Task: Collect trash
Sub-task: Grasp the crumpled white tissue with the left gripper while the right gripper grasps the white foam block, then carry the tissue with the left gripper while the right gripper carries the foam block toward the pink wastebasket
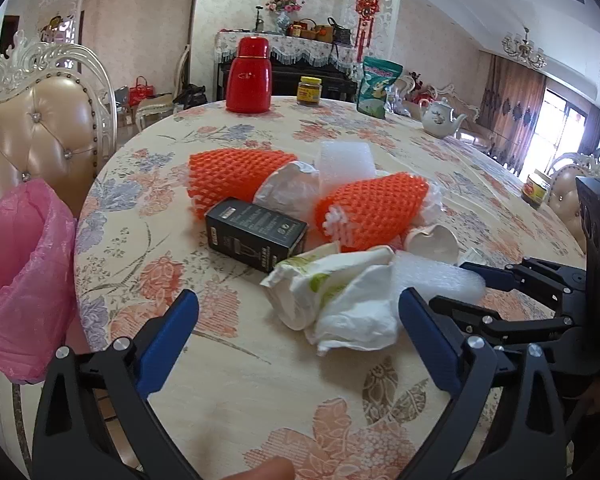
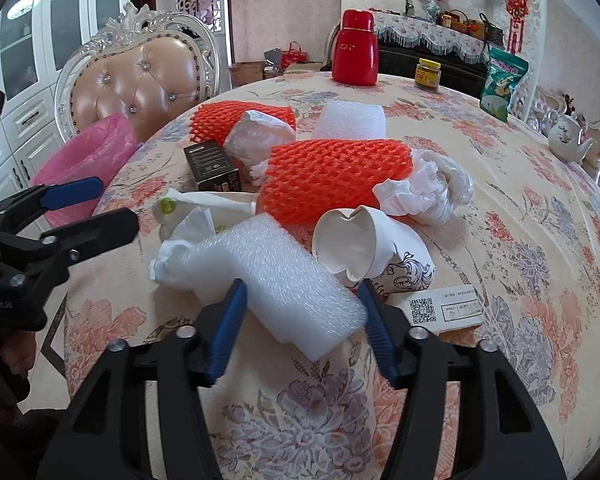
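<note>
Trash item, white foam wrap sheet, rolled (image 2: 278, 280): I have it between the blue pads of my right gripper (image 2: 302, 326), near end lying in the gap, both pads pressed against its sides, so I read it as clamped. The roll slants away up-left over the crumpled white tissue paper (image 2: 188, 236).

Just beyond the right fingertip: crushed white paper cup with black scroll print (image 2: 374, 248), touching the foam; beside it a white card with a QR code (image 2: 440, 308).

Behind these: orange foam fruit net, nearer (image 2: 336, 172); crumpled clear plastic bag (image 2: 432, 188) at its right end; black cardboard box (image 2: 214, 168); second orange net, farther (image 2: 228, 118); flat white foam block (image 2: 348, 120).

My left gripper (image 1: 298, 330): fingers wide apart, nothing between them, hovering just short of the tissue heap.

Pink plastic bin liner (image 1: 20, 276) at the table edge, left.

All rests on the round floral tablecloth table (image 1: 228, 384). Far side: red flask (image 1: 249, 76), small jar with yellow lid (image 1: 309, 90), green snack pouch (image 1: 378, 88), white teapot (image 1: 440, 118).
</note>
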Demonstrator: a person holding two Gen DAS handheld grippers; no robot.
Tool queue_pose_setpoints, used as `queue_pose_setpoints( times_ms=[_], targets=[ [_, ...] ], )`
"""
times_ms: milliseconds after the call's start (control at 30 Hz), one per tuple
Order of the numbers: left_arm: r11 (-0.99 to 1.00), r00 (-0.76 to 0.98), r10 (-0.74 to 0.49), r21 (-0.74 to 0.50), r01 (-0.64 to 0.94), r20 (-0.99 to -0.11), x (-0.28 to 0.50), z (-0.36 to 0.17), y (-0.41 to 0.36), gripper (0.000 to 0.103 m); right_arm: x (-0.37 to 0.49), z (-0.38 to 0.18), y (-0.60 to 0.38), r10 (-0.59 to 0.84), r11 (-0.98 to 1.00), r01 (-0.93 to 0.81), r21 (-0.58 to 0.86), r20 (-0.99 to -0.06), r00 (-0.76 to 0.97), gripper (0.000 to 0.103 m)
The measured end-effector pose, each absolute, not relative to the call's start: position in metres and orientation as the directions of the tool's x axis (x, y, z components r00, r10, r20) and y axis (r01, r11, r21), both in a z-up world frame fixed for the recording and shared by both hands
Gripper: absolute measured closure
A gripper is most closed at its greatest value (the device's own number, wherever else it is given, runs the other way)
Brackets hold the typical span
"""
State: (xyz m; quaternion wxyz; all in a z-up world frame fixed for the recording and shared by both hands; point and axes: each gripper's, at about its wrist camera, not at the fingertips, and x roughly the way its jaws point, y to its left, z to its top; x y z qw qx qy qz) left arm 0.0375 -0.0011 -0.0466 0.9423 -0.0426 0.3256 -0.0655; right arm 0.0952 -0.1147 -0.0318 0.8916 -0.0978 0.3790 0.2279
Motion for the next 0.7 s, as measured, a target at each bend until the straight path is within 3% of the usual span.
queue_pose_setpoints(
  times_ms=[300,700],
  targets=[
    [0.976,0.743,-0.216,-0.153,0.153,-0.634,0.040,-0.054,-0.014,0.029,0.079,-0.028,-0.130,0.344,0.882,-0.471,0.023,-0.715,0.609,0.061],
    [0.961,0.655,-0.276,-0.202,0.189,-0.703,0.057,-0.076,-0.038,0.053,0.071,-0.023,-0.158,0.324,0.909,-0.414,0.047,-0.705,0.631,0.062]
  ],
)
